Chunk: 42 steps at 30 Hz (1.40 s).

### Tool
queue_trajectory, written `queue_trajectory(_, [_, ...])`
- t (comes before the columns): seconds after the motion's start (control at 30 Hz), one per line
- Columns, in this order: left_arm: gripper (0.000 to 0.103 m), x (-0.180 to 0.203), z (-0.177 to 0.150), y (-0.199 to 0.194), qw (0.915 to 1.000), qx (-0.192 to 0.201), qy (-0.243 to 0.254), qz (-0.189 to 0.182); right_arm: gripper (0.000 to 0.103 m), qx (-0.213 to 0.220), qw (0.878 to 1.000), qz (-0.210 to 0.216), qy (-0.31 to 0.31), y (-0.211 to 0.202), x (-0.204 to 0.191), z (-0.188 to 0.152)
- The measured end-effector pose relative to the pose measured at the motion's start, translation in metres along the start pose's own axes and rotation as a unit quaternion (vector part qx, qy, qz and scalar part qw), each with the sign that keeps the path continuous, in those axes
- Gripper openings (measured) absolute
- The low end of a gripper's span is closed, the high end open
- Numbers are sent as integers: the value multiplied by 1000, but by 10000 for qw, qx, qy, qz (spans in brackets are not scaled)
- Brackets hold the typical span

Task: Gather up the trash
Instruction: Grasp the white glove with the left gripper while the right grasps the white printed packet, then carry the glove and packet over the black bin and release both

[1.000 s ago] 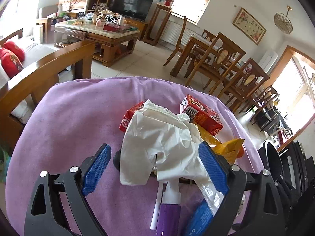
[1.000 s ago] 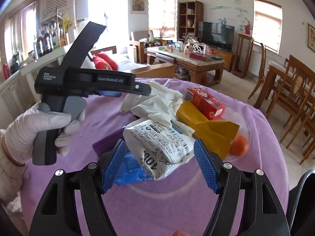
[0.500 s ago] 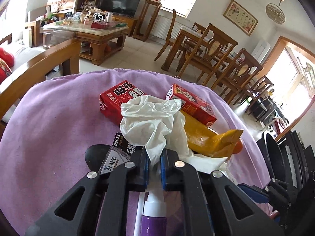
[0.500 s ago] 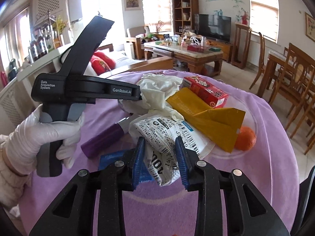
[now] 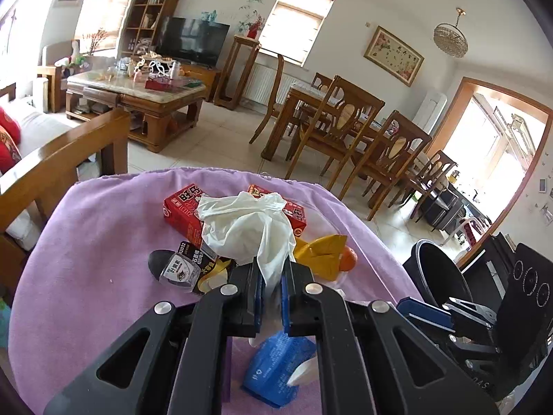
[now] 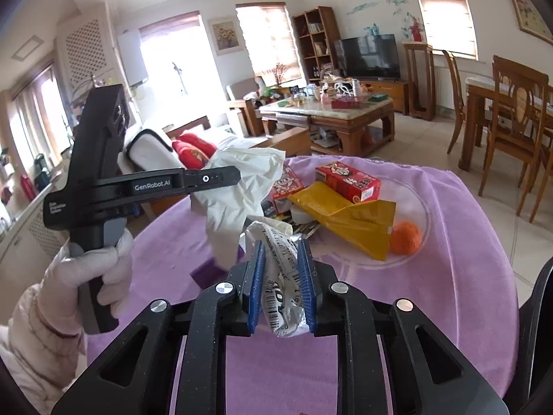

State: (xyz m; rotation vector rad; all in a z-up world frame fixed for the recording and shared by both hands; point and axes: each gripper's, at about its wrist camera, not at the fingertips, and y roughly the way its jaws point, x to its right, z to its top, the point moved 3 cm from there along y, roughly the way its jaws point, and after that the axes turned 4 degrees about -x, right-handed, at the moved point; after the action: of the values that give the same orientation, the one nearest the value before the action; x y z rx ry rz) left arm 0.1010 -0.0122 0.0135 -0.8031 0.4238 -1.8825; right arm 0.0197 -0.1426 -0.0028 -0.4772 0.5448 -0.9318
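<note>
Left gripper (image 5: 273, 285) — level-ish, jaws tight on white glove (image 5: 247, 230)

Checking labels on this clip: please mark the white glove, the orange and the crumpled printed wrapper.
white glove (image 5: 247, 231), left wrist view, bunched middle.
orange (image 6: 405, 237), right wrist view, centre of the fruit.
crumpled printed wrapper (image 6: 280, 297), right wrist view, barcoded part between the pads.

This is looking like a home, an open living and dining room. A TV (image 5: 192, 45) is standing by a bookshelf (image 5: 149, 17), with a cluttered coffee table (image 6: 328, 112) sitting before it and a sofa with red cushions (image 6: 190, 150) lying nearby. Wooden dining chairs (image 5: 337, 131) are crowding a dining table (image 5: 304, 98). A framed picture (image 5: 393, 56) and a chandelier (image 5: 450, 38) are hanging above, and daylight is coming through blinds (image 6: 268, 39).
</note>
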Motion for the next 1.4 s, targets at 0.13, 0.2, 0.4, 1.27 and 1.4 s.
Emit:
queue_trajectory(0.13, [9,18,-1,-12,9998,115,126,-45,5,100,9999,-42,26,-20,4,-2])
queue_trajectory(0.2, [9,27,0,-15,9997,159,181,-66,4,109,9999,-59,59,-26,9,-4])
queue_trajectory(0.4, [9,42,-1,-13,9995,142,266,-75,4,-65,9998,93,179,-31,21,-22])
queue_trajectory(1.27, [9,77,-40,-24,9963,119,844,-66,62,-1230,9916,-369,-170,-28,1,-89])
queue_trajectory(1.4, [9,93,-44,-20,9947,104,1021,-83,62,-776,9955,-433,327,-61,33,-79])
